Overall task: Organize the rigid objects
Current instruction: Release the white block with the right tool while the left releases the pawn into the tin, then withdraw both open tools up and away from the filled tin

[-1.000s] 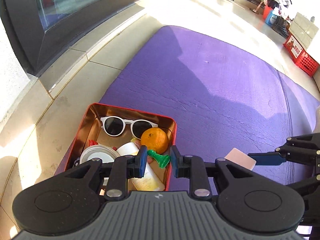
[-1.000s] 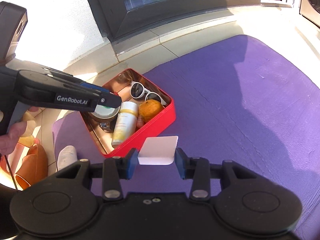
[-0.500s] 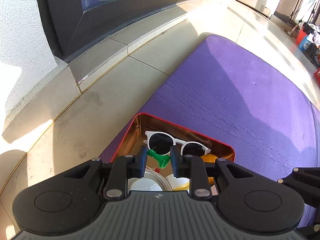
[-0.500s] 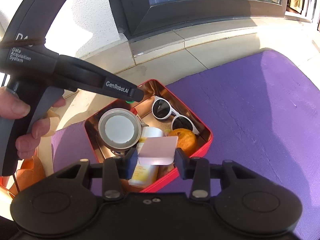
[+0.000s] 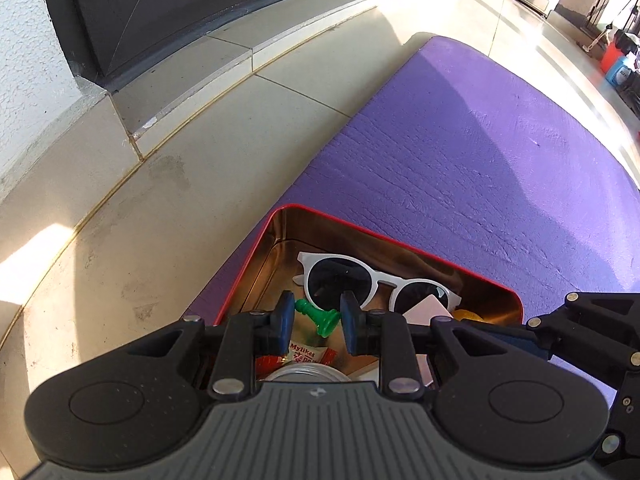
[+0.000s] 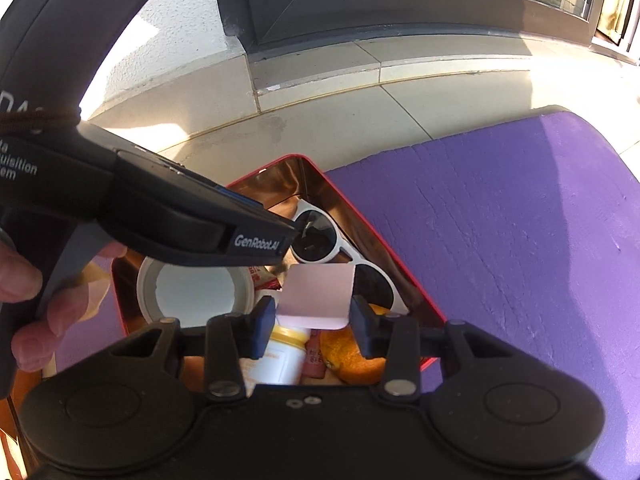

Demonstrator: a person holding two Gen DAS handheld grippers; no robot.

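Note:
A red tin (image 5: pixel 256 252) (image 6: pixel 394 236) with a shiny gold inside lies on the purple mat. It holds white sunglasses (image 5: pixel 360 280) (image 6: pixel 320 236), an orange (image 6: pixel 352 356), a white and yellow bottle (image 6: pixel 280 356), a white round lid (image 6: pixel 196 292) and snack packets (image 5: pixel 306 354). My left gripper (image 5: pixel 314 320) is shut on a green chess pawn (image 5: pixel 320 316) above the tin. My right gripper (image 6: pixel 314 320) is shut on a pale pink card (image 6: pixel 318 294) (image 5: pixel 426 308), also over the tin.
The purple mat (image 5: pixel 480 152) (image 6: pixel 520 220) lies on beige floor tiles (image 5: pixel 160 160). A dark window frame and step run along the far side (image 6: pixel 400 12). The left gripper's body (image 6: pixel 160 208) crosses the right wrist view over the tin. Red and blue containers (image 5: pixel 614 64) stand far right.
Both grippers have moved forward and over the tin, each still holding its item. The pink card went from above the mat to above the tin's contents.

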